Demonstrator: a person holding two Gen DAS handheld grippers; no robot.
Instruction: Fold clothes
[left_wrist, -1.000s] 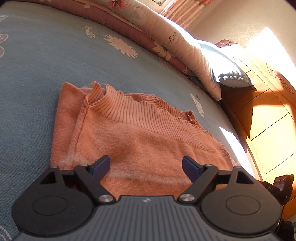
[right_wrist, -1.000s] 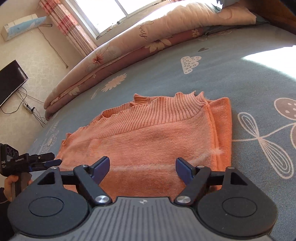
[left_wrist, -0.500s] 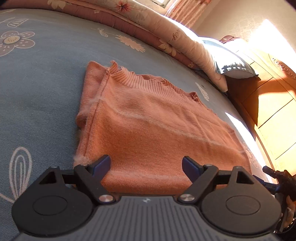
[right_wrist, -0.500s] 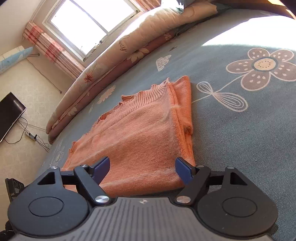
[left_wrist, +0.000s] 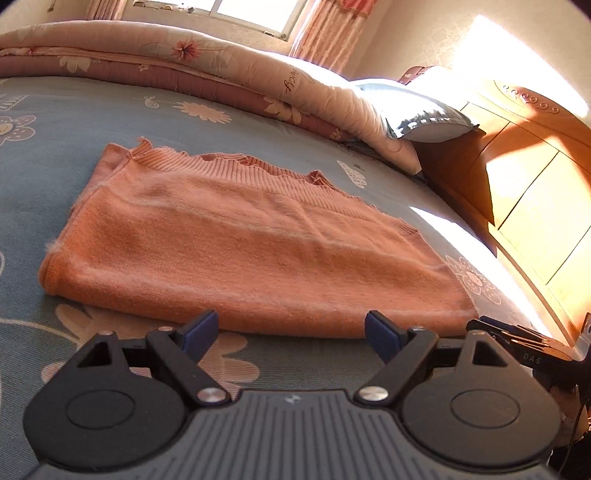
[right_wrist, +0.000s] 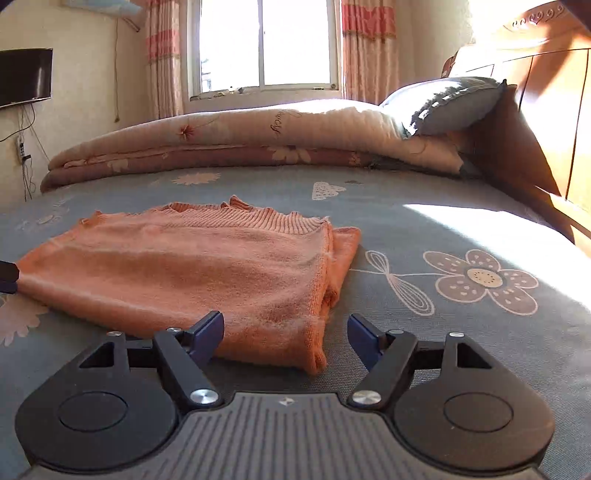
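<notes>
Knitwear in orange, a sweater (left_wrist: 236, 243), is laid flat on the blue flowered bedspread (right_wrist: 443, 229), doubled over so that a rounded fold faces the tongs and the ribbed, ruffled edges lie together at the far side; a folded state is thus already shown. Both the left gripper (left_wrist: 291, 332) and the right gripper (right_wrist: 286, 332) are held spread wide just short of that near fold, nothing being grasped, probably so the cloth is left undisturbed. A rolled floral quilt (right_wrist: 236, 136) and a pillow (right_wrist: 447, 103) are seen behind, beside a wooden headboard (left_wrist: 524, 206), under a sunlit window (right_wrist: 264, 44).
</notes>
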